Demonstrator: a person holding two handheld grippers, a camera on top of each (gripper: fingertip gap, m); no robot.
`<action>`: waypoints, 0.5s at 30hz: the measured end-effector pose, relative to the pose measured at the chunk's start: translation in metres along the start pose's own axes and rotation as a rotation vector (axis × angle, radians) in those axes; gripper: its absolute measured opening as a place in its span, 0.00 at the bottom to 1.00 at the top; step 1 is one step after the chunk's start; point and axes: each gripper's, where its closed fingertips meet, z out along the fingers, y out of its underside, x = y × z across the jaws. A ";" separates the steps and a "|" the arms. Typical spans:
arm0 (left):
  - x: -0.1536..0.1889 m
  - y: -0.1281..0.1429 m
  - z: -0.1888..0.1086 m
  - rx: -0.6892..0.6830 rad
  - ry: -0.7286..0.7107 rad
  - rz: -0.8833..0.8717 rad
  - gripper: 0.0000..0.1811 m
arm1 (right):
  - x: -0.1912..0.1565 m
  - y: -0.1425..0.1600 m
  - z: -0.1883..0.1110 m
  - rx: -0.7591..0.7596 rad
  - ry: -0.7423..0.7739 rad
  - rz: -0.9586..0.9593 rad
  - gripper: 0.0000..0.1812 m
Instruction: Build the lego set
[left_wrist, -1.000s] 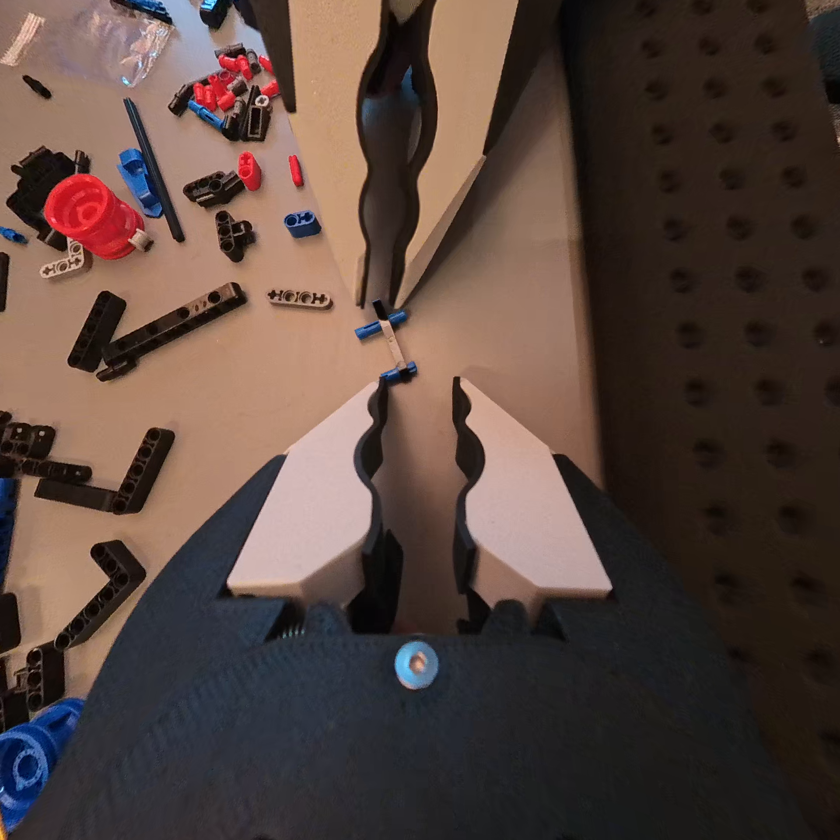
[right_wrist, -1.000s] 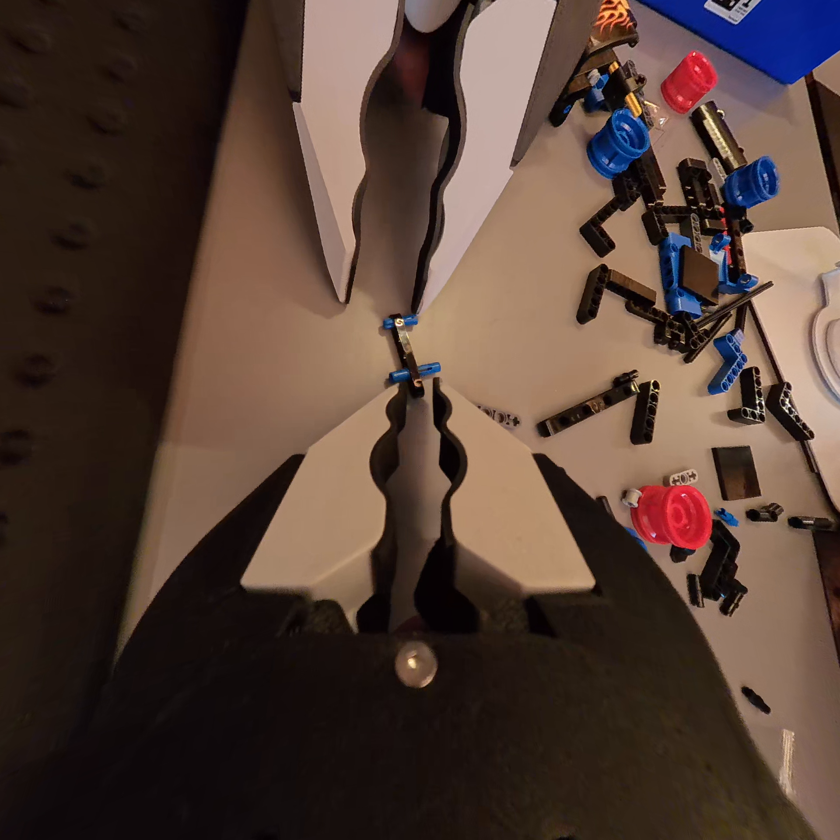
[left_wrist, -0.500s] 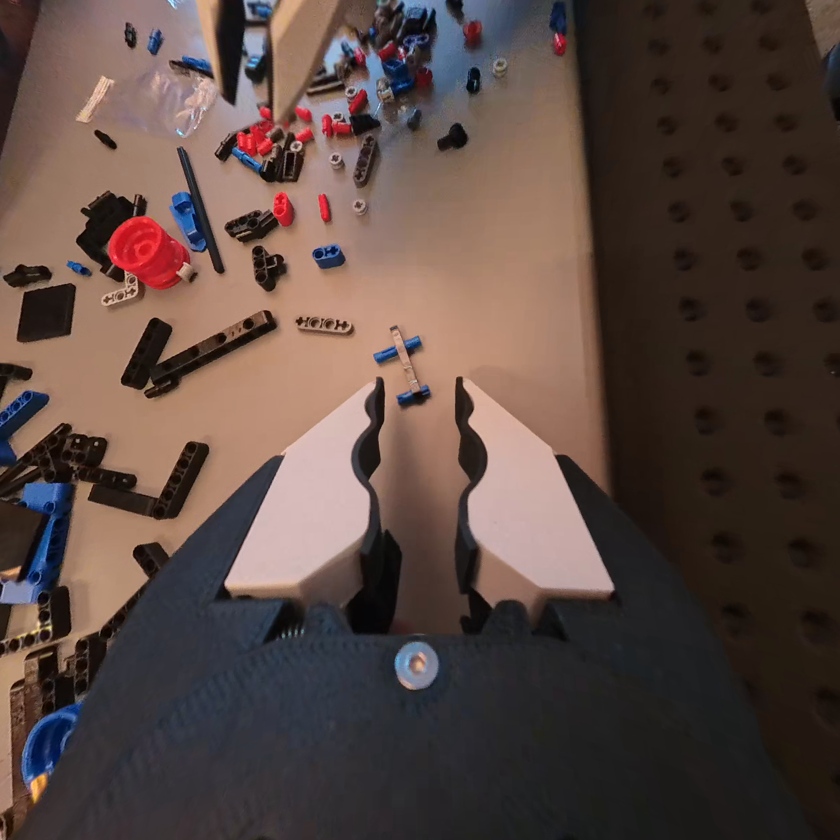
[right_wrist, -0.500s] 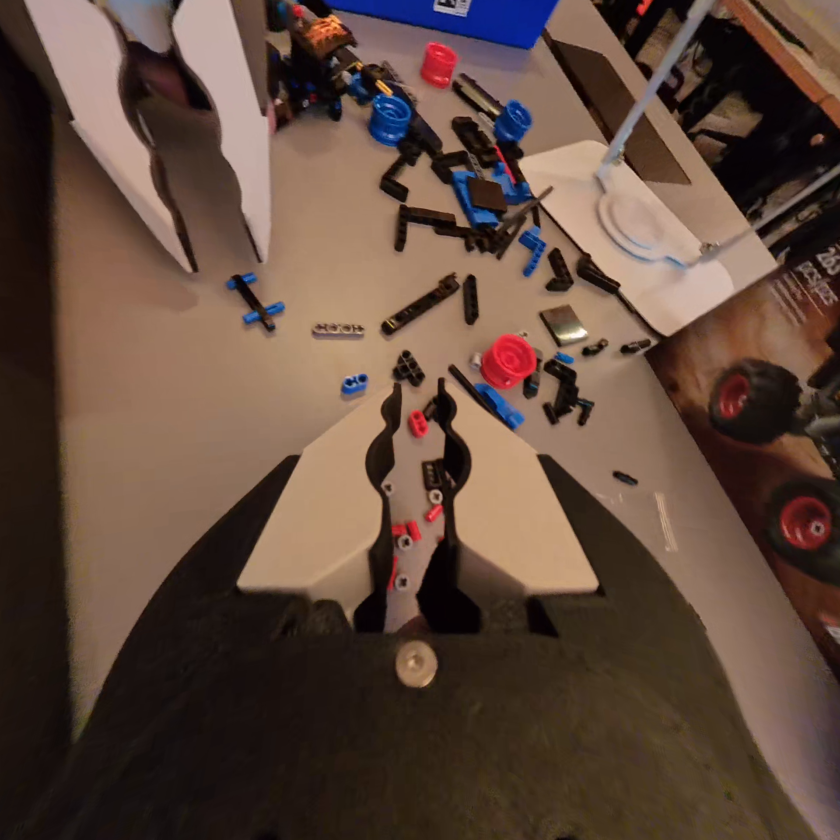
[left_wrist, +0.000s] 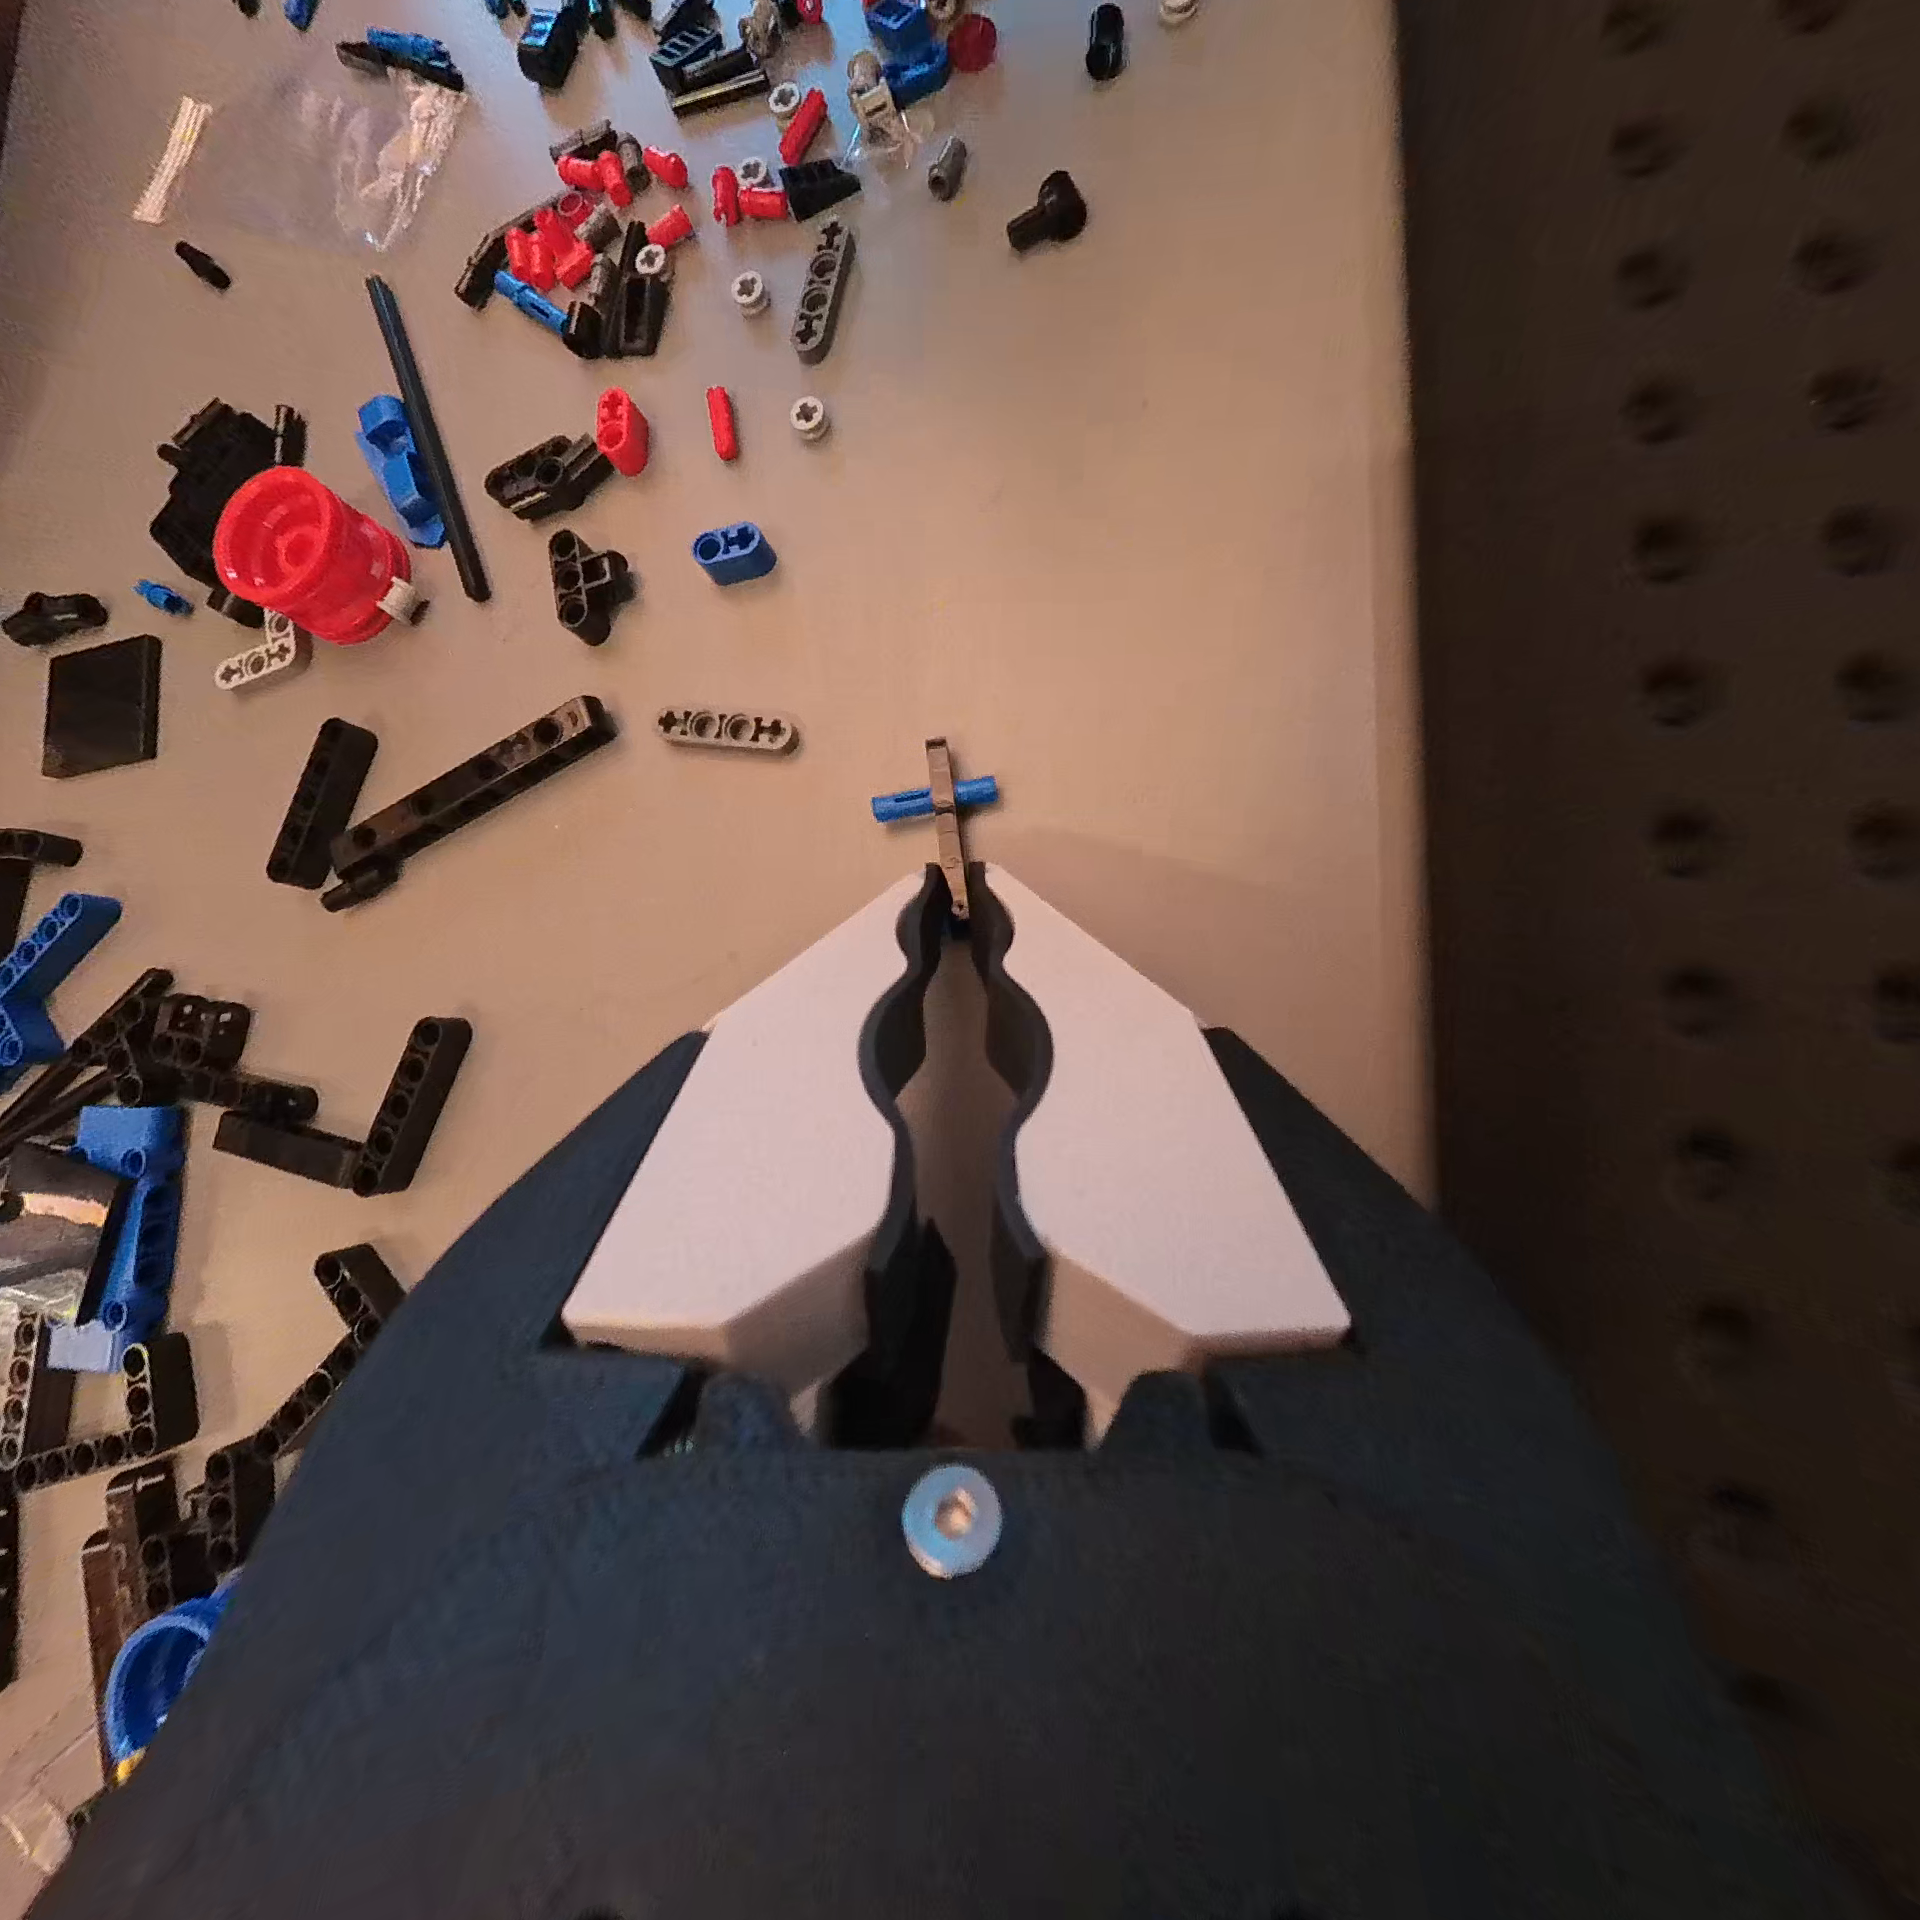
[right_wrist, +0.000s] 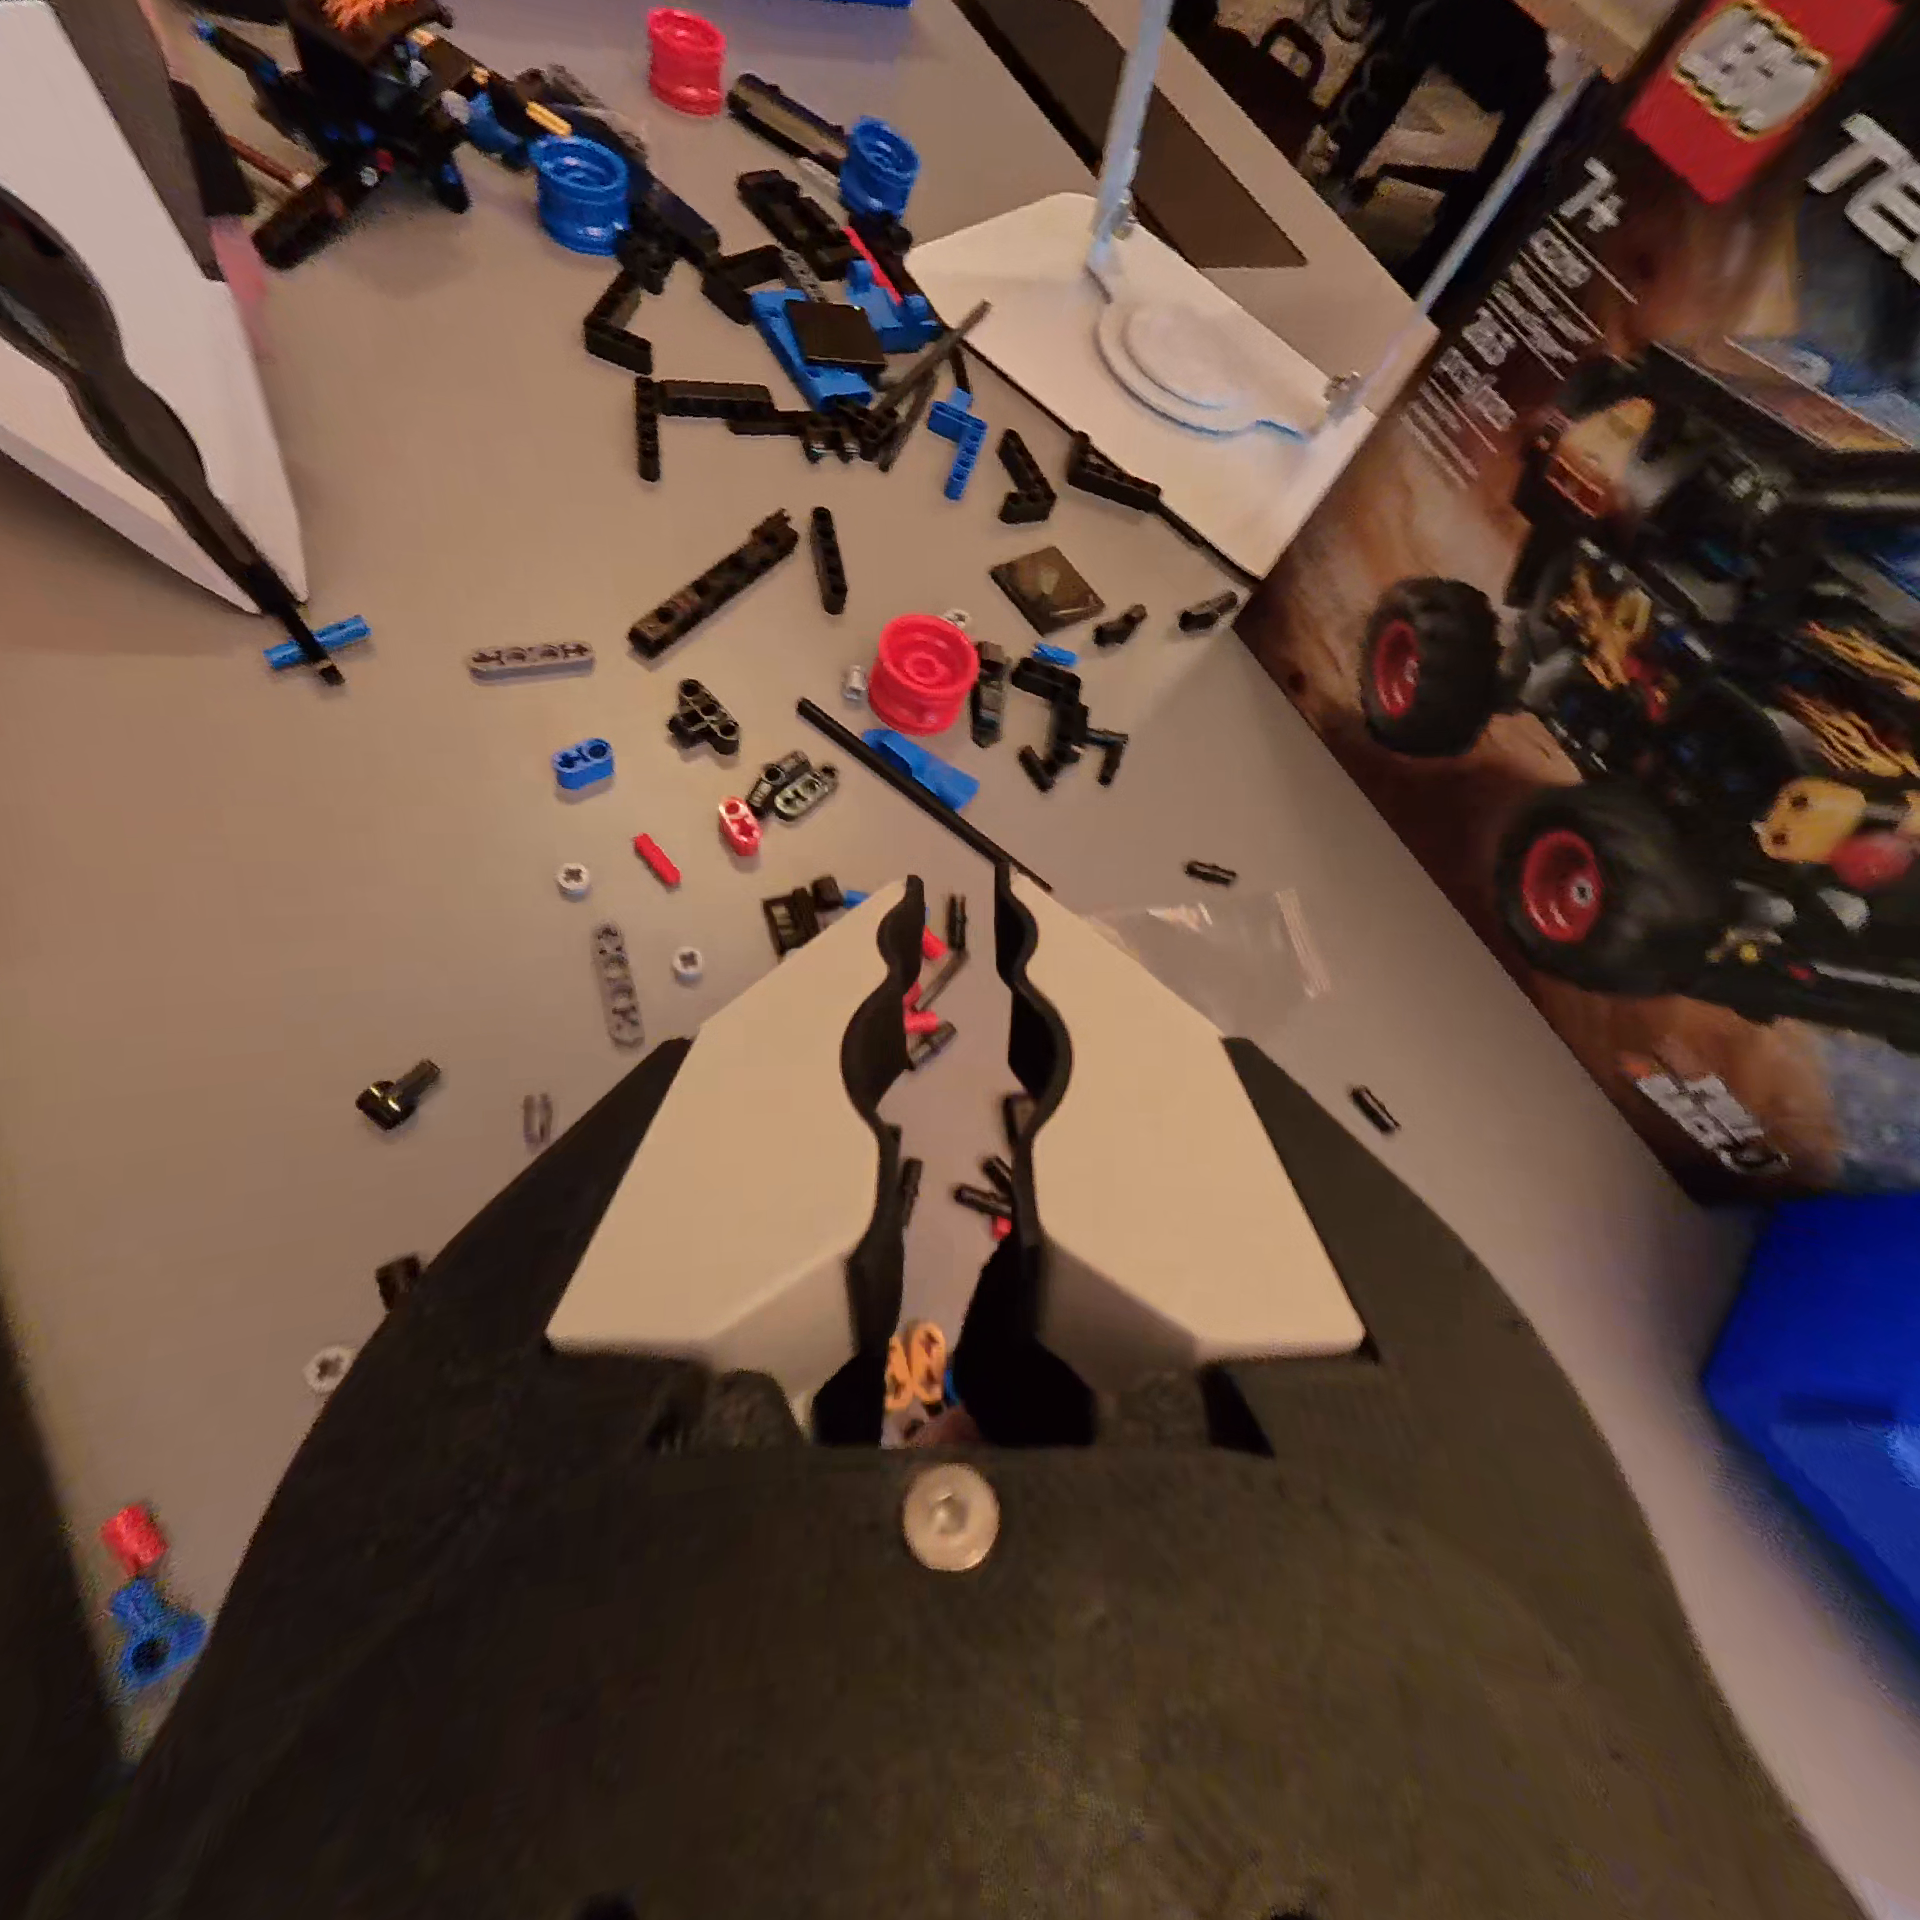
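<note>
Your left tongs (left_wrist: 954, 891) are pinched on the near end of the thin bar with blue pins (left_wrist: 940, 805), its length pointing straight ahead low over the surface (left_wrist: 1143, 520), while your right tongs (right_wrist: 956, 894), slightly parted and empty, hover well apart above the loose red and black pegs (right_wrist: 930, 997).

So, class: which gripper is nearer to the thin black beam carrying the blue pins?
Left. The left gripper is shut on one end of the thin black beam. The right gripper hangs open over loose red and black pieces, well apart from that beam.
</note>
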 end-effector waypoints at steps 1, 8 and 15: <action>0.000 0.001 -0.001 -0.002 0.001 0.000 0.01 | 0.003 0.005 -0.003 -0.017 0.007 0.005 0.05; 0.002 -0.001 -0.001 0.001 0.016 -0.001 0.06 | 0.008 0.009 -0.006 -0.056 0.025 -0.008 0.06; 0.004 -0.002 0.000 0.005 0.023 0.003 0.05 | -0.005 -0.030 0.016 -0.053 -0.024 -0.103 0.07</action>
